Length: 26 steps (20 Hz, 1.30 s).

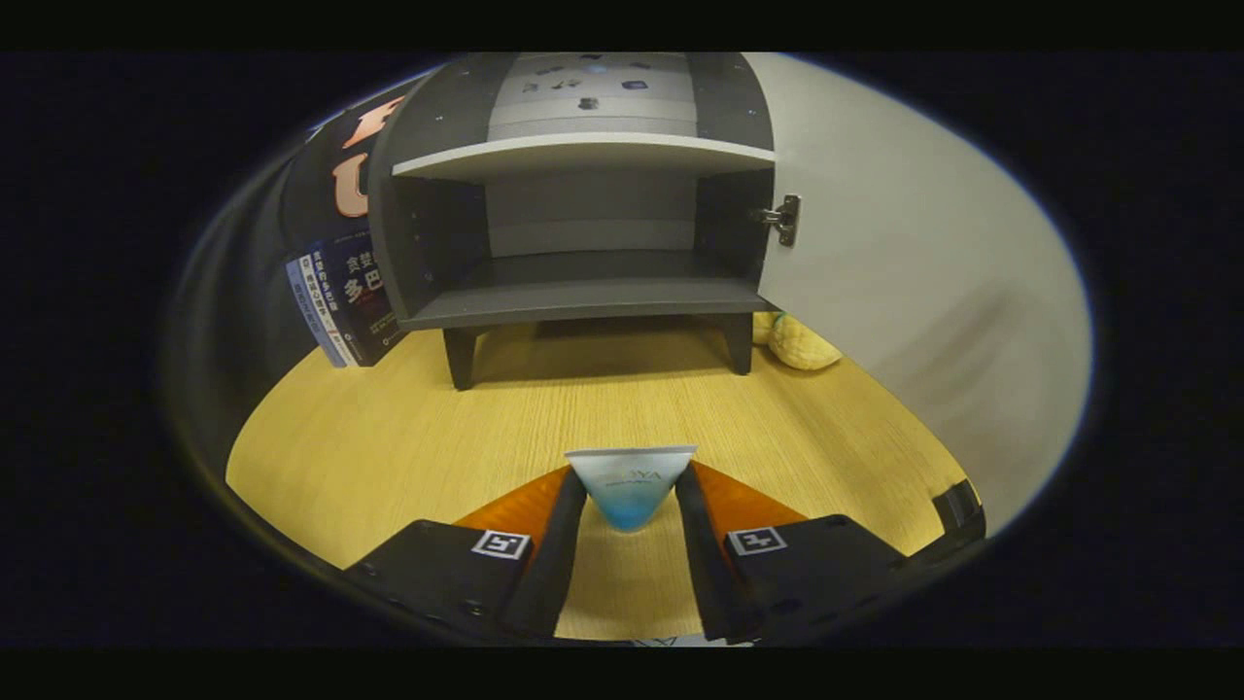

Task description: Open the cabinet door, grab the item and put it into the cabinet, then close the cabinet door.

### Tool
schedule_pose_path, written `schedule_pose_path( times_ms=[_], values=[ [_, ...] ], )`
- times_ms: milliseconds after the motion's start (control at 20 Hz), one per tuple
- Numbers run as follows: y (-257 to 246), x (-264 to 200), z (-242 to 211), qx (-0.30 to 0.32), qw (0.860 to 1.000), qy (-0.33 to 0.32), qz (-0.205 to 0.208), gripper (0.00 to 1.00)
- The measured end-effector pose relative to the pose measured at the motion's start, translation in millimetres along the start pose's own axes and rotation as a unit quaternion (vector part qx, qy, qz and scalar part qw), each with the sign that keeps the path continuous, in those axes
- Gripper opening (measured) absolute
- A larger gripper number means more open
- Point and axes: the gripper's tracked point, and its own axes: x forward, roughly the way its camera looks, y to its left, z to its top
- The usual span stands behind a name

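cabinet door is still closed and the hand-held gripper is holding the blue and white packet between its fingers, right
Not quite. In the gripper view the dark grey cabinet's white door is swung open; the hand-held gripper does hold the blue and white packet between its fingers.

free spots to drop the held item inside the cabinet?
Lower shelf is bare wall to wall; upper shelf too. Fingers grip the blue-white item. Crowded: books left of the cabinet, yellow toy under the open door.

Bare tabletop up to open cabinet; door swung aside right.
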Motion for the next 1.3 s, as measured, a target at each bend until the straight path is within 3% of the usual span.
schedule_pose_path(
  times_ms=[350,800,1300],
  values=[
    [9,-40,75,-0.011,0.999,-0.030,0.008,0.60],
    [51,-112,221,-0.001,0.992,-0.115,0.048,0.60],
    [62,-111,349,-0.027,0.983,-0.180,0.033,0.59]
  ],
)
